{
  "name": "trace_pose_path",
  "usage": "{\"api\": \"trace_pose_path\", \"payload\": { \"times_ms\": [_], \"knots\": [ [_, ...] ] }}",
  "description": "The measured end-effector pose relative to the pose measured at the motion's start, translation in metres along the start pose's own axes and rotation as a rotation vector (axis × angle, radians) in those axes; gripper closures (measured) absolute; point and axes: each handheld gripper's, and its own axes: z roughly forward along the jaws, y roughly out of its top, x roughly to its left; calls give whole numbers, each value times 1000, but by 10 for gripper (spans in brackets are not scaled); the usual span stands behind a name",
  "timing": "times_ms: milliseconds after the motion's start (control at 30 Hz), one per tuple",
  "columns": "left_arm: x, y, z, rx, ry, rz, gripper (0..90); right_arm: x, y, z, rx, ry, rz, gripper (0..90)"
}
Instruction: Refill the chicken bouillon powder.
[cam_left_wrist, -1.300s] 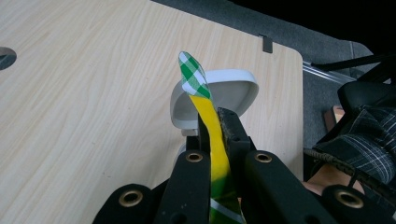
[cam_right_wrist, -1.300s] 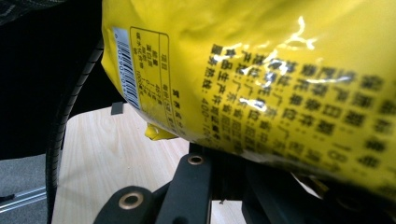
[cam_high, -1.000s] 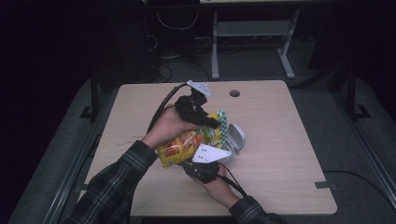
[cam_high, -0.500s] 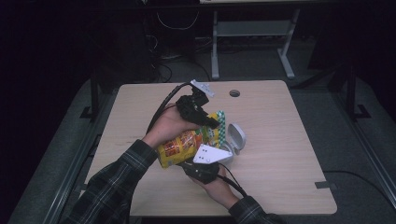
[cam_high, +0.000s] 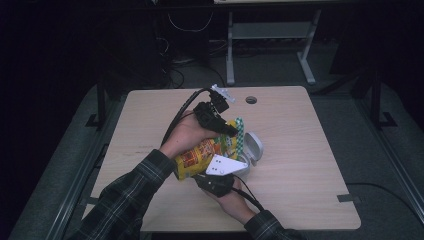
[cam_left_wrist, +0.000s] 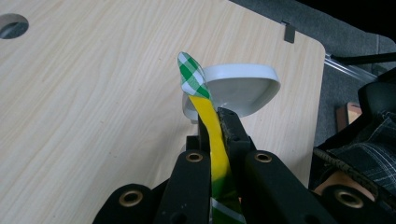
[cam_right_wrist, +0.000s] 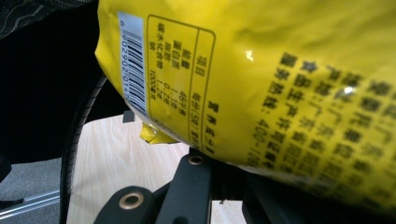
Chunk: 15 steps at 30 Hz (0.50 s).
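Above the middle of the wooden counter, a yellow snack bag is held in the air between both sets of tongs. The left tongs are pressed together on the bag's sealed top edge, a thin yellow strip that ends in a green-and-white checked tip poking out past the jaws. In the high view, the left tongs sit at the bag's far end, with the person's left hand wrapped around the grip. The right tongs are at the bag's near, lower side, under their grey three-cornered plate; in the right gripper view the bag's printed back with its barcode lies right over the jaws, so I cannot tell whether they are spread or pinching. A white bowl rests on the counter just beyond the bag's checked tip, below the bag's far end.
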Motion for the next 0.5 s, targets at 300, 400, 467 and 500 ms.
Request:
{"api": "trace_pose_path", "payload": {
  "times_ms": [300, 400, 467, 500],
  "knots": [
    [1, -1, 0, 6, 2, 6, 900, 1, 0, 0, 4, 1, 3, 900],
    [1, -1, 0, 6, 2, 5, 900, 1, 0, 0, 4, 2, 3, 900],
    [0, 0, 0, 8, 3, 7, 900, 1, 0, 0, 4, 2, 3, 900],
    [0, 0, 0, 9, 4, 7, 900, 1, 0, 0, 3, 2, 2, 900]
  ]
}}
